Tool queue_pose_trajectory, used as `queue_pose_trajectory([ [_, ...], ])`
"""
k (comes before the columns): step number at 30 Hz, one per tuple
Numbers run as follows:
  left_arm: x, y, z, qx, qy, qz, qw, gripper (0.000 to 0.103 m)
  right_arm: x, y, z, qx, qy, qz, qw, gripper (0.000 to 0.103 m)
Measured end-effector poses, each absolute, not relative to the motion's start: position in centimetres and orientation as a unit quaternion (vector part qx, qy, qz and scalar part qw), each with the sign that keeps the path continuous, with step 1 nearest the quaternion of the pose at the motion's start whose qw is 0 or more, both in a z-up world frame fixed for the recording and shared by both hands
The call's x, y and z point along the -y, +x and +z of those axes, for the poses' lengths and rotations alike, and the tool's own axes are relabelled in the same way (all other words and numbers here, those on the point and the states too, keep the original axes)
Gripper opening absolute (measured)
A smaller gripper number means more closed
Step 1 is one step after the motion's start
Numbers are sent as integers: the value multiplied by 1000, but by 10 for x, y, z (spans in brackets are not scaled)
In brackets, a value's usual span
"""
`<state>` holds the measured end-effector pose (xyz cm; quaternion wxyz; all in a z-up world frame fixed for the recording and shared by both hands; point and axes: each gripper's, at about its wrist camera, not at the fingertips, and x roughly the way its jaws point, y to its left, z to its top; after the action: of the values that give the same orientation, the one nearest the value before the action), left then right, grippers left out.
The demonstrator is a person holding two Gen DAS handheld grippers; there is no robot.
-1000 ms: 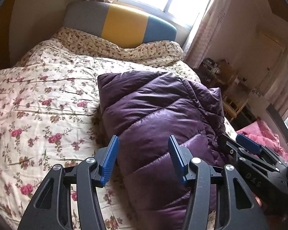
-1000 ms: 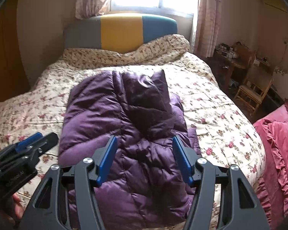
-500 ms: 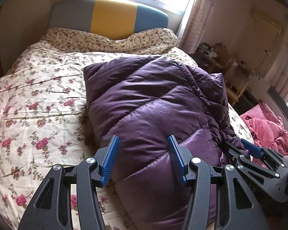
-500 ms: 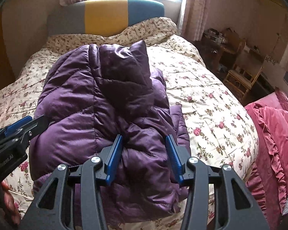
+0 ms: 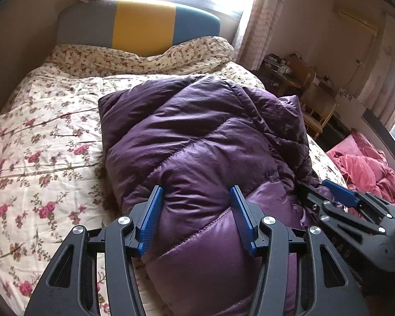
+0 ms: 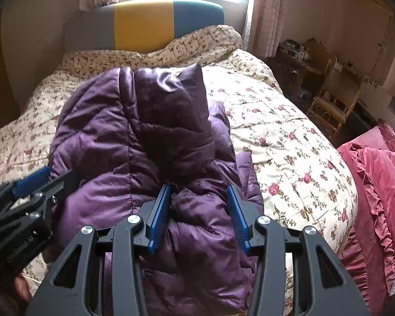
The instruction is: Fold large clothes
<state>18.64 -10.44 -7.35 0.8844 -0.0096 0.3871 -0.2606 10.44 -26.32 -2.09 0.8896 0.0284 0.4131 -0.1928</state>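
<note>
A purple quilted down jacket (image 5: 197,137) lies folded in a thick bundle on the floral bed cover (image 5: 39,137). It also shows in the right wrist view (image 6: 134,142), with a folded part on top. My left gripper (image 5: 196,200) is open, its blue pads pressed down on the near left part of the jacket, a bulge of fabric between them. My right gripper (image 6: 198,197) is open, its pads straddling a puffed fold on the near right part. Each gripper shows in the other's view: the right (image 5: 339,197), the left (image 6: 36,181).
The bed has a grey, yellow and teal headboard (image 5: 142,23) under a bright window. A pink ruffled quilt (image 6: 376,184) lies to the right of the bed. A wooden chair (image 6: 334,105) and a cluttered desk (image 6: 300,52) stand at the right.
Both grippers have moved forward and down onto the jacket. The right gripper's jaws have narrowed a little around the puffed fold. The jacket bundle has stayed in place.
</note>
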Motion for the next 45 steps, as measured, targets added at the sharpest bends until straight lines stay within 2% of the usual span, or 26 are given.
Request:
queue_pose_trajectory([
  [15, 145, 196, -108, -381, 49, -302, 873, 53, 292, 101, -82, -430, 85, -196, 877, 42],
  [25, 138, 199, -103, -384, 38, -304, 871, 54, 280, 101, -60, -422, 63, -214, 879, 44],
  [39, 120, 204, -79, -374, 11, -300, 877, 54, 259, 118, -15, -373, 60, -208, 902, 46],
  [45, 106, 216, -65, -363, -9, -285, 887, 54, 258, 134, -12, -366, 59, -208, 905, 46],
])
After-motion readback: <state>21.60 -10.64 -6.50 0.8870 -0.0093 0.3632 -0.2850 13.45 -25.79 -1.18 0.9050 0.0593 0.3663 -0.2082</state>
